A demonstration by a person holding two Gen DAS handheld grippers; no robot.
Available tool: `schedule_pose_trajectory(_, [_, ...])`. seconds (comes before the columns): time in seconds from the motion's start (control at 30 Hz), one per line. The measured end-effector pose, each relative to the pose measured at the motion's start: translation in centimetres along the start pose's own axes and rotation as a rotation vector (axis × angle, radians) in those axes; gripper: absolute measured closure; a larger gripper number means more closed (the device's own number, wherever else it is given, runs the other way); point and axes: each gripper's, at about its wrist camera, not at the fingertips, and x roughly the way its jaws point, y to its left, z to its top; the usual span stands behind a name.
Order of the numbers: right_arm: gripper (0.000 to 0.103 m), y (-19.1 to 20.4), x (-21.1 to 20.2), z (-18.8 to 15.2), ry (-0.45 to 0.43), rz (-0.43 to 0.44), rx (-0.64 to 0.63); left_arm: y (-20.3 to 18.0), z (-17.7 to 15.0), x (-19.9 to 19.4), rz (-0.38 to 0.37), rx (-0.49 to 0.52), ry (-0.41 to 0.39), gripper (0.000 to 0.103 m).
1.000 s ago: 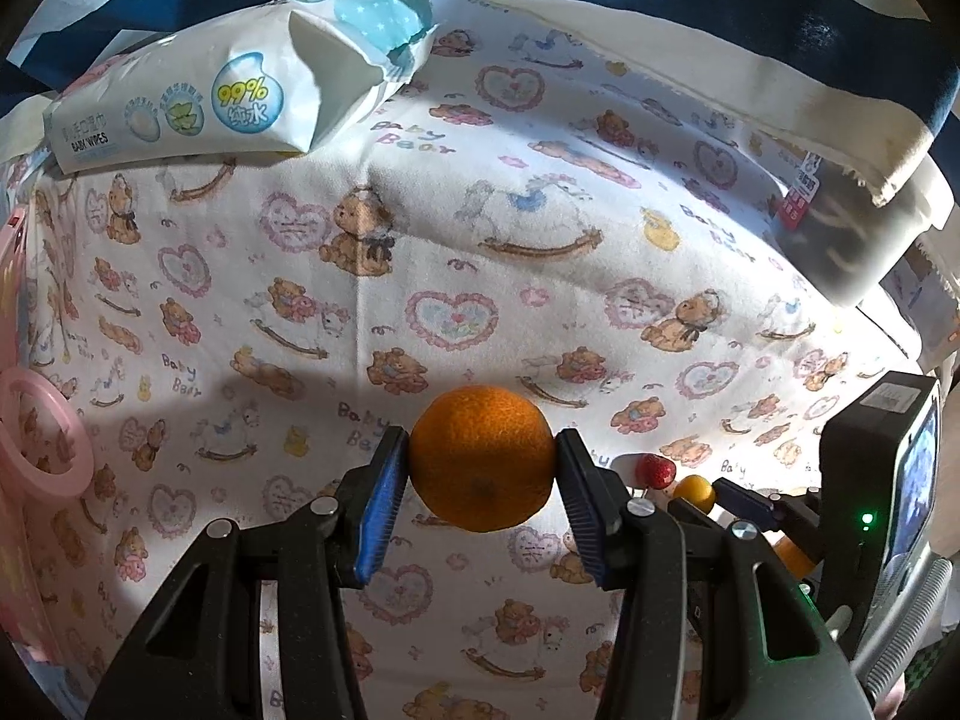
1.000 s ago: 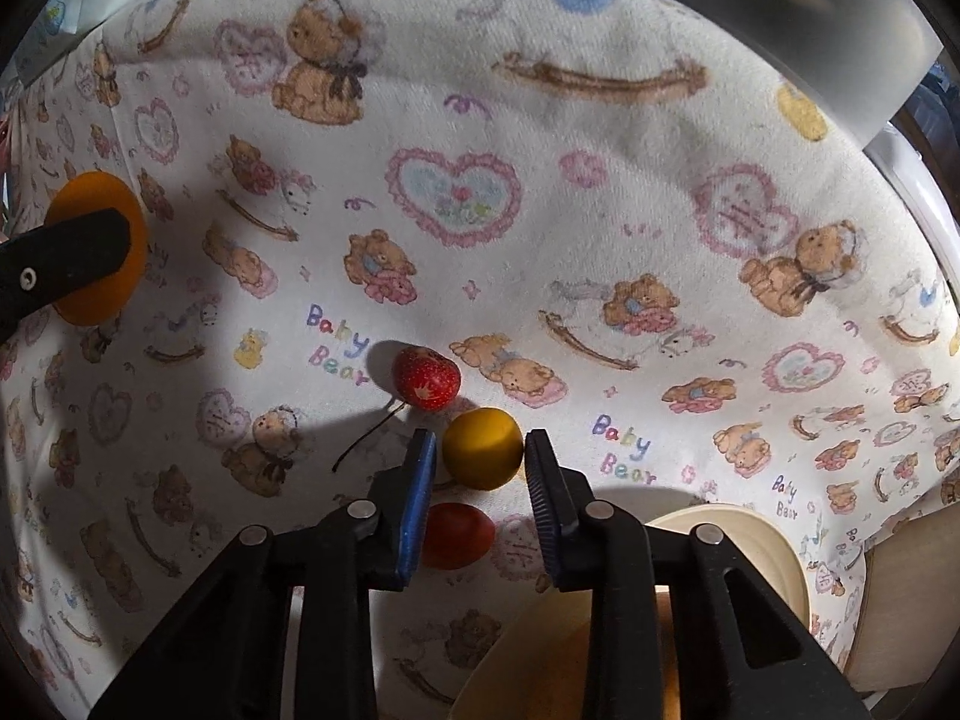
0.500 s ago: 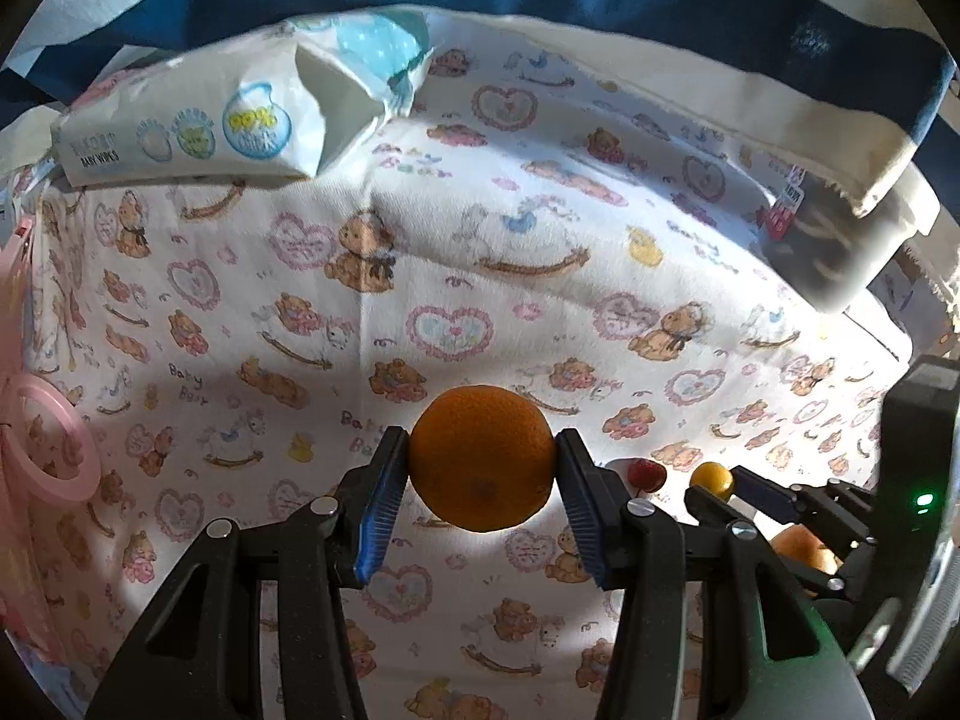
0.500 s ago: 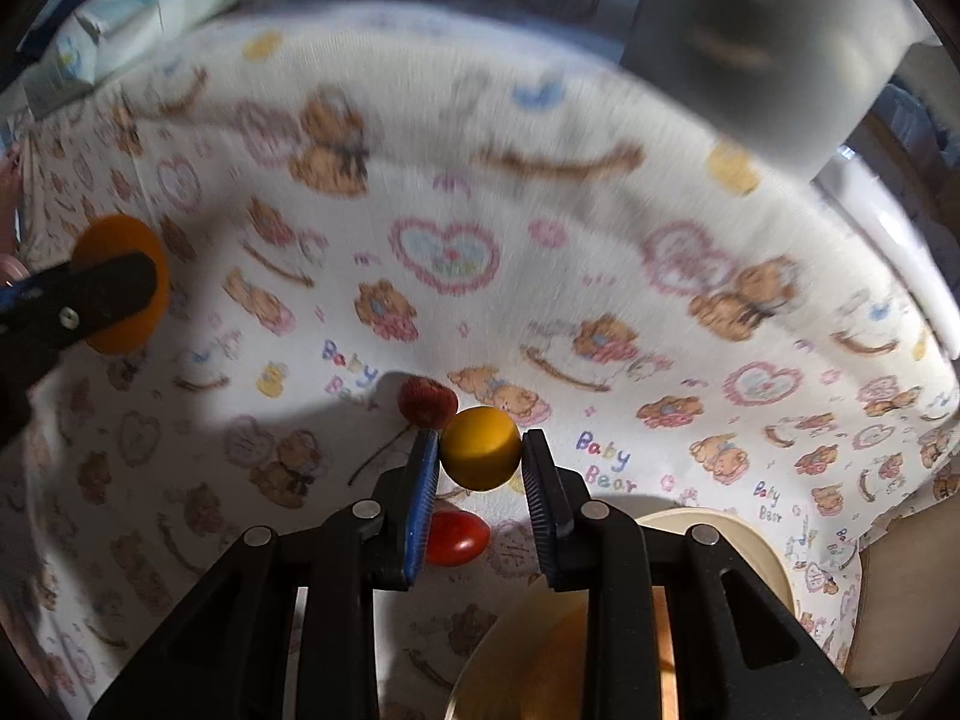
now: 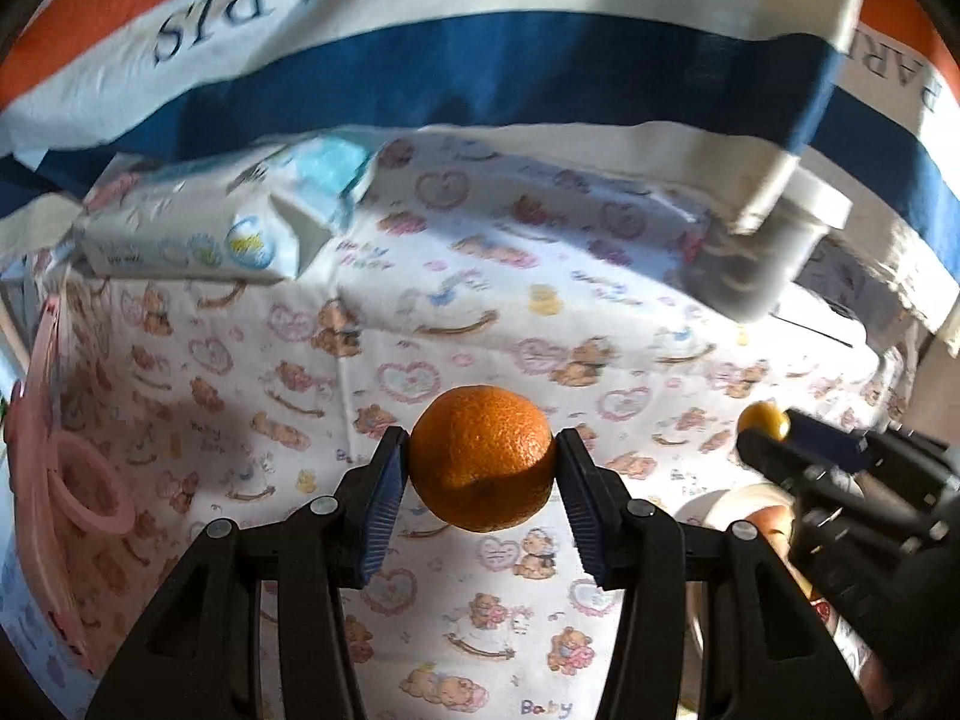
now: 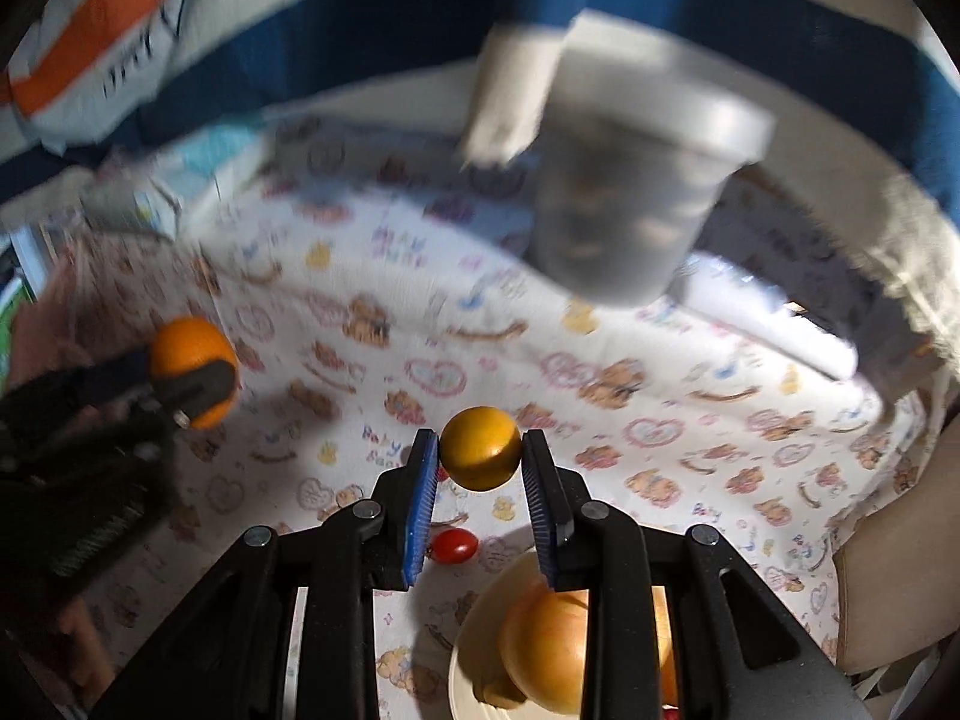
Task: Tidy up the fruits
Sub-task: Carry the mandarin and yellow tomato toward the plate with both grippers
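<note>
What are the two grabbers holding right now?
Left gripper: shut on the orange.
Right gripper: shut on the small yellow fruit.

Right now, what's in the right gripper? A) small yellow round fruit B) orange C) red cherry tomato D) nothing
A: the right gripper is shut on the small yellow fruit, its blue pads pressing both sides. The orange sits in the left gripper, and the red tomato lies on the cloth below.
</note>
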Motion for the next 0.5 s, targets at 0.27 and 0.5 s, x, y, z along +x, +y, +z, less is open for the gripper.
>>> schedule_pose_trajectory(0.27, [0.074, -4.4, -5.1, -1.6, -0.075, -0.022, 0.072, -3.1, -0.3, -1.9, -0.091, 0.067, -0.001, 0.054])
schedule_pose_trajectory(0.5, [0.074, -7.7, -7.4, -5.3, -0.137, -0.014, 0.167, -5.4, -1.0, -2.9, -0.144, 0.12, 0.002, 0.054])
